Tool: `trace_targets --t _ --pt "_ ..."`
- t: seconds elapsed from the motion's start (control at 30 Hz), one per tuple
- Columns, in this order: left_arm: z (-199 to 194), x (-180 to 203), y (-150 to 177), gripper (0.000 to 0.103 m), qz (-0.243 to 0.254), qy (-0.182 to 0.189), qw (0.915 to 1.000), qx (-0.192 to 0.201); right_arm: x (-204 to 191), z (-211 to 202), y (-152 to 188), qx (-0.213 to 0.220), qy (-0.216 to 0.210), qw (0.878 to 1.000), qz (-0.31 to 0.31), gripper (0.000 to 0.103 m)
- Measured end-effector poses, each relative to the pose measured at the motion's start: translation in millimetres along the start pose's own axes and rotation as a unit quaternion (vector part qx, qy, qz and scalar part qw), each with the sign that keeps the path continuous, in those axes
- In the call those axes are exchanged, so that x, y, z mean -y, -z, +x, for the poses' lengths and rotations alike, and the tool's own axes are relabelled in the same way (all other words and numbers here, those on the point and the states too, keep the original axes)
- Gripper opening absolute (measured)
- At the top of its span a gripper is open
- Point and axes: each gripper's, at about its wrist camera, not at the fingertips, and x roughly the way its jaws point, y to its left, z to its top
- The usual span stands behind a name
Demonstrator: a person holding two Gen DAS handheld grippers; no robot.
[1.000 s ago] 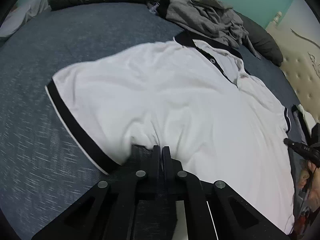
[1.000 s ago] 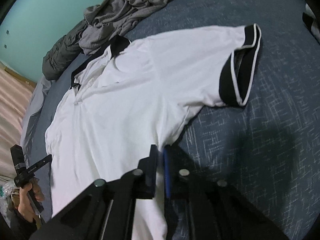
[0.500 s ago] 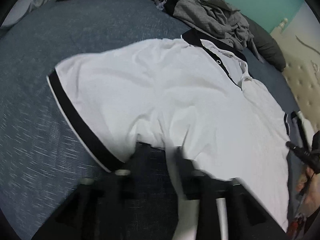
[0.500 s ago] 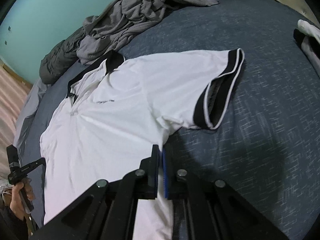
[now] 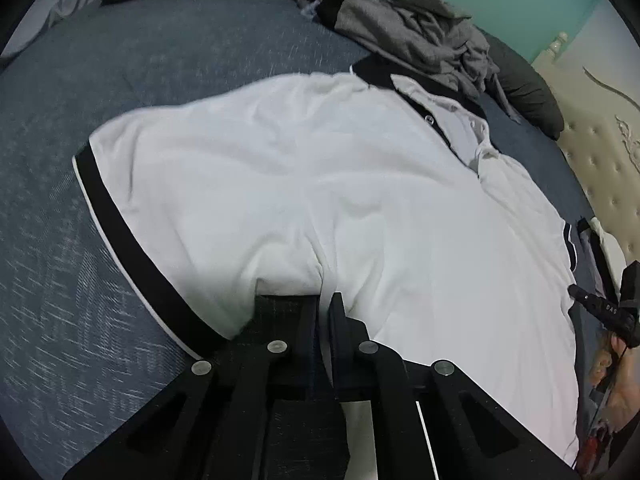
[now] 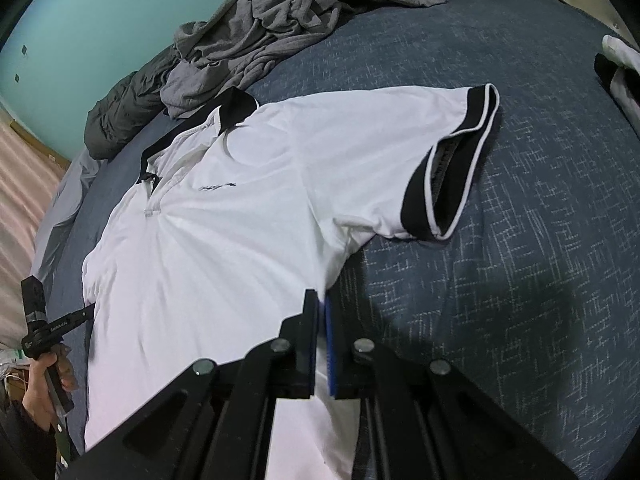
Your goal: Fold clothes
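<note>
Both tools, left [image 5: 325, 300] and right [image 6: 321, 300], pinch the flat polo shirt's [image 6: 240, 248] side seams, collar pointing away.

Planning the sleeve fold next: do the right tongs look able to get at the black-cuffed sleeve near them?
Probably yes. The right tongs sit shut at the white polo shirt side seam; only bare bedspread lies between them and the sleeve.

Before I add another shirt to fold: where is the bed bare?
Bare blue bedspread lies beyond the white polo's black-cuffed sleeve, and past the opposite sleeve. Crowded near the collar: the grey clothes pile.
</note>
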Motion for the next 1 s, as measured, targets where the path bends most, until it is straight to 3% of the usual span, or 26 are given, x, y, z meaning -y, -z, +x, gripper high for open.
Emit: trace_targets --t 0.23,0.53,0.73,0.77,0.83,1.0 --pt "-21.8 -22.6 -24.0 0.004 -0.02 -0.016 0.9993 0.026 1.8 -4.7 -3.3 0.006 0.004 1.0 -0.006 0.003" --pt "0.2 -26.7 -37.1 0.004 -0.007 -0.046 0.9989 0.005 11.7 0.8 -5.8 0.011 0.046 0.999 0.004 0.003" --pt "-1.9 -30.4 -34.6 0.007 -0.019 -0.03 0.9994 -0.004 18.6 8.7 -5.7 -0.001 0.072 0.997 0.014 0.003" --pt "-4.7 -31.6 -34.0 0.009 -0.022 -0.023 0.9995 -0.006 19.0 10.1 -5.6 -0.006 0.069 0.997 0.015 0.003" --pt "-14.9 -33.9 -32.6 0.035 -0.027 -0.019 0.9995 -0.005 24.4 11.8 -5.8 -0.019 0.045 0.998 0.031 0.003" --pt "-38.8 -51.5 -41.0 0.049 -0.036 -0.024 0.999 0.008 40.5 -13.7 -10.9 0.008 0.017 0.999 0.045 0.004"
